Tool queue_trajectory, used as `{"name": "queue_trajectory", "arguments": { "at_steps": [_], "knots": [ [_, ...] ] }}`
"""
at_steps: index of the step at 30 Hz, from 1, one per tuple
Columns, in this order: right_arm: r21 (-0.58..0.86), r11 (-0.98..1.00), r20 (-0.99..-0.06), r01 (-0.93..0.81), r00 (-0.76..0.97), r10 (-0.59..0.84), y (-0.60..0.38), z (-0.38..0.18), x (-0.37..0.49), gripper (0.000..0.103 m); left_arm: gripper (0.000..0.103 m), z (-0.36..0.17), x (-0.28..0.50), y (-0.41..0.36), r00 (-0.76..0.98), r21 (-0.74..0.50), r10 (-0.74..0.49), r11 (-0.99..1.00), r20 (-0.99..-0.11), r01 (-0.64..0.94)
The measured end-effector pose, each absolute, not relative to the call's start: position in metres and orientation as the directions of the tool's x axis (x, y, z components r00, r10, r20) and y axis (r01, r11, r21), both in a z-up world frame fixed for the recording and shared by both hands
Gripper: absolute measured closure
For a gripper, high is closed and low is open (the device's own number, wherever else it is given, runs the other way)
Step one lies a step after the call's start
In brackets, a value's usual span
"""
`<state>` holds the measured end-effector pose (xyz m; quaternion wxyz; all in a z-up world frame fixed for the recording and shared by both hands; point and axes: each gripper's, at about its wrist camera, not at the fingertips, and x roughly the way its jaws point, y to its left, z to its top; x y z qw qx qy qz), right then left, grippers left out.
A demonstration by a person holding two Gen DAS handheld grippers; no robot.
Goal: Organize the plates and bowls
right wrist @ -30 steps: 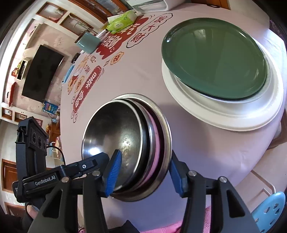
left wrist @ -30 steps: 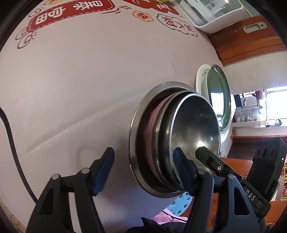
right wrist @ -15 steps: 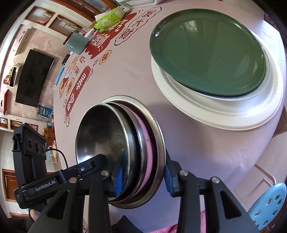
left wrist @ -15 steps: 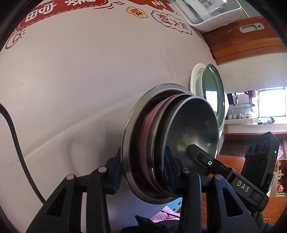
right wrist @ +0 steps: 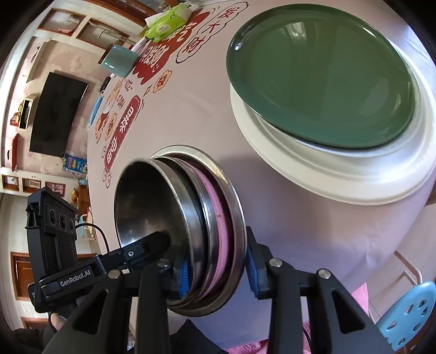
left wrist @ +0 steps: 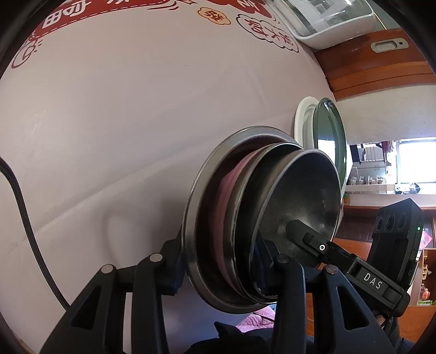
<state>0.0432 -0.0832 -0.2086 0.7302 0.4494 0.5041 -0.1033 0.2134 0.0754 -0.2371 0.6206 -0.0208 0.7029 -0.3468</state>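
A stack of nested steel bowls (left wrist: pixel 275 207) with a pink bowl (left wrist: pixel 231 179) between them sits on the pale tablecloth near its front edge. My left gripper (left wrist: pixel 218 269) is shut on the stack's rims from one side. My right gripper (right wrist: pixel 218 272) is shut on the same stack (right wrist: pixel 169 212) from the opposite side. Each gripper shows in the other's view, the right one (left wrist: pixel 340 258) and the left one (right wrist: pixel 114 258). A green plate (right wrist: pixel 321 81) lies on a white plate (right wrist: pixel 354 174) just beyond the stack.
A white dish rack (left wrist: pixel 327 19) stands at the table's far edge. A teal cup (right wrist: pixel 120 60) and a green tissue pack (right wrist: pixel 166 21) are at the far side. A black cable (left wrist: pixel 24 217) runs along the left. A blue stool (right wrist: pixel 406 310) stands beside the table.
Both grippers have closed from open onto the bowl stack's rims. Both views have drawn closer to the stack.
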Motion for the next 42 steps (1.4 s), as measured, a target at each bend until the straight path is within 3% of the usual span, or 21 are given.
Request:
{"name": "queue_trajectory", "arguments": {
  "at_steps": [6,21,42],
  "knots": [
    [0.568,0.615,-0.818,0.547,0.456,0.35,-0.093,-0.209,0.049,0.071,0.064,-0.225,0.2,0.074,-0.156,-0.472,-0.449,0.793,-0.88,0.386],
    [0.588,0.756,-0.76,0.289,0.519,0.392,-0.158,-0.158,0.06,0.071,0.064,-0.173,0.168,0.045,0.049,-0.517,-0.546,0.815,-0.836,0.261],
    [0.518,0.842,-0.776,0.15,0.496,0.39,-0.268,-0.142,0.062,0.072,0.063,-0.18,0.14,-0.063,0.124,-0.566,-0.589,0.805,-0.799,0.18]
  ]
}}
